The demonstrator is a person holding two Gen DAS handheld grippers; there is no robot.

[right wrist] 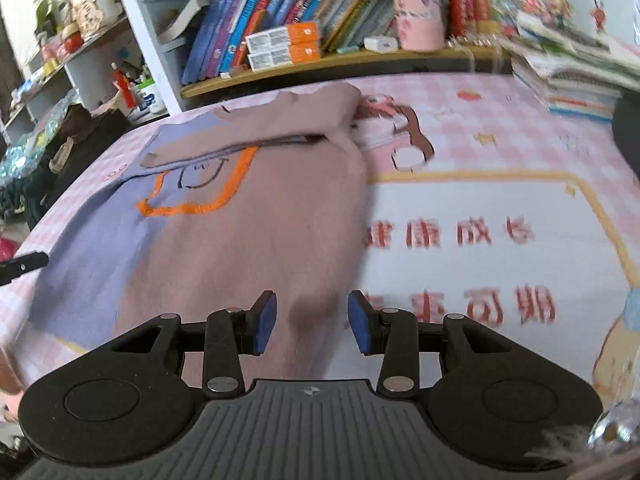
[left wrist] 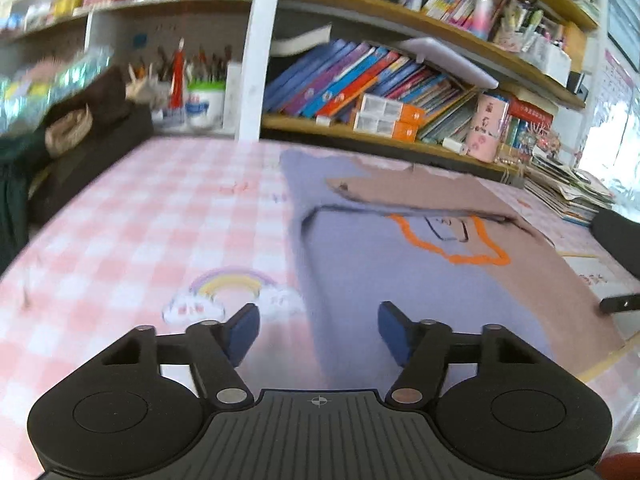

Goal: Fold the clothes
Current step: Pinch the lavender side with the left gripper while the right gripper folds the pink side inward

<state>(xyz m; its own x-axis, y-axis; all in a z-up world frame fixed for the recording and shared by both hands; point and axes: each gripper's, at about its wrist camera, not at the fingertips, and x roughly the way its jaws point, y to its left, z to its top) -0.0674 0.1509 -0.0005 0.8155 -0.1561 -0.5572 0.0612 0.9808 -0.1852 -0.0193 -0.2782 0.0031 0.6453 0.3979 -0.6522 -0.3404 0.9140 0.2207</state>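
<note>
Sweater point(right wrist: 248, 240) matt knit cloth; tablecloth point(left wrist: 160, 216) smooth, printed; gripper pads point(right wrist: 264, 322) matt blue.

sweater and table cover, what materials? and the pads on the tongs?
Sweater: looks like soft knit, matte, with a fuzzy surface and limp folds; fibre unclear. Table cover: probably printed plastic or coated cloth, lying smooth and flat with a faint sheen. Pads on the left tongs: blue, matte, likely rubber or foam; arms look like black plastic.

The counter point(right wrist: 500, 120) wears a pink-and-white checked cover printed with a rainbow point(left wrist: 232, 284) and red characters point(right wrist: 448, 236). A purple and dusty-pink sweater point(right wrist: 248, 216) lies flat on it, sleeves folded across the chest. A stack of books point(right wrist: 576, 80) sits at the far right corner.
</note>
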